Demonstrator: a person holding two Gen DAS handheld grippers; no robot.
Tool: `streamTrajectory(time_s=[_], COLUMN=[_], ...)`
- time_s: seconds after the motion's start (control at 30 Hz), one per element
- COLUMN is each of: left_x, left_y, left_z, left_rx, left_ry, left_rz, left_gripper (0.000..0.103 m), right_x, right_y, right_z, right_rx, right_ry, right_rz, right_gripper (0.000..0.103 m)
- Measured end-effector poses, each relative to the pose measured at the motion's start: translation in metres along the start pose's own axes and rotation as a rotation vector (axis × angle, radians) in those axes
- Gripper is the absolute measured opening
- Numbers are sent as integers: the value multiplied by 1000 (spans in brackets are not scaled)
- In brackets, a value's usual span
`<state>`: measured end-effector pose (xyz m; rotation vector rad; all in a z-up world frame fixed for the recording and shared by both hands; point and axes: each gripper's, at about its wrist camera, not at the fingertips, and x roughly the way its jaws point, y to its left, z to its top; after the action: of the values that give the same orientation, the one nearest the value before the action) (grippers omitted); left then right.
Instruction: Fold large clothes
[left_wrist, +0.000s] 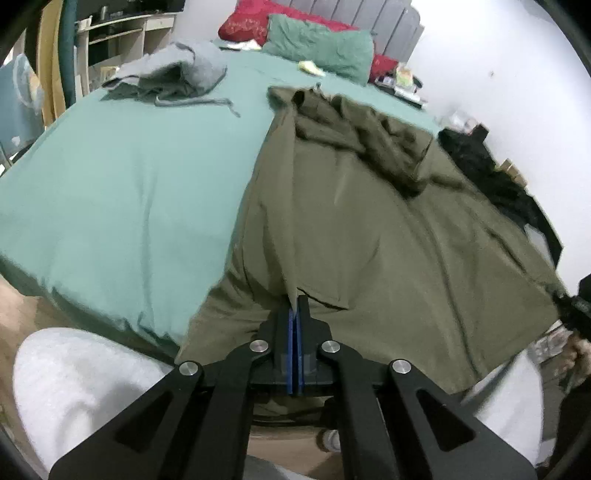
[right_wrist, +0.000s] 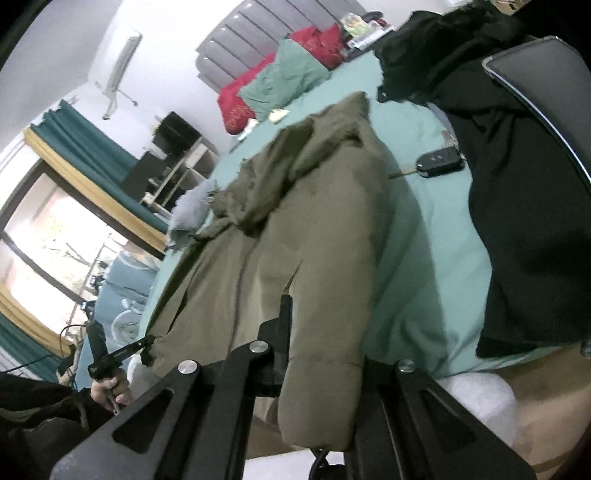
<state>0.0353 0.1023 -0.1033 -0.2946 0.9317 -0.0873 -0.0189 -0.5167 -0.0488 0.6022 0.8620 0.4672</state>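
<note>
An olive green jacket (left_wrist: 369, 229) lies spread on a bed with a green sheet (left_wrist: 129, 177), its hood bunched at the far end. My left gripper (left_wrist: 295, 306) is shut on the jacket's near hem. In the right wrist view the same jacket (right_wrist: 295, 221) stretches away from me, and a sleeve or edge of it drapes over my right gripper (right_wrist: 295, 306), whose left finger (right_wrist: 284, 317) shows beside the cloth; the right finger is hidden. The left gripper (right_wrist: 147, 341) also shows at the lower left, pinching the hem.
A grey hoodie (left_wrist: 177, 70) lies crumpled at the bed's far left. Green and red pillows (left_wrist: 317, 44) lean on the headboard. Black clothing (right_wrist: 509, 184) and a car key (right_wrist: 439, 162) lie at the bed's right side. My white-trousered knees (left_wrist: 74, 387) are below.
</note>
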Motion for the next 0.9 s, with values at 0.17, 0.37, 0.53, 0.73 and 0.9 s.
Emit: streamTrajectory(time_s=[0.17, 0.37, 0.53, 0.73, 0.9], left_x=[-53, -110, -141, -127, -90], left_y=[-4, -10, -8, -3, -6], left_z=[7, 22, 34, 74, 135], left_rx=[-15, -20, -77, -79, -57], left_ry=[-64, -127, -150, -171, -192], left_rz=[-42, -98, -128, -109, -109], left_gripper=[1, 1, 1, 1, 1], right_x=[-27, -71, -98, -97, -67], right_y=[23, 61, 73, 57, 58], right_z=[-2, -2, 2, 26, 79], right_rx=[-25, -104, -134, -97, -106], right_ry=[-65, -147, -195, -249, -297], right_rz=[44, 85, 127, 135, 126], right_gripper=[4, 4, 4, 4, 4])
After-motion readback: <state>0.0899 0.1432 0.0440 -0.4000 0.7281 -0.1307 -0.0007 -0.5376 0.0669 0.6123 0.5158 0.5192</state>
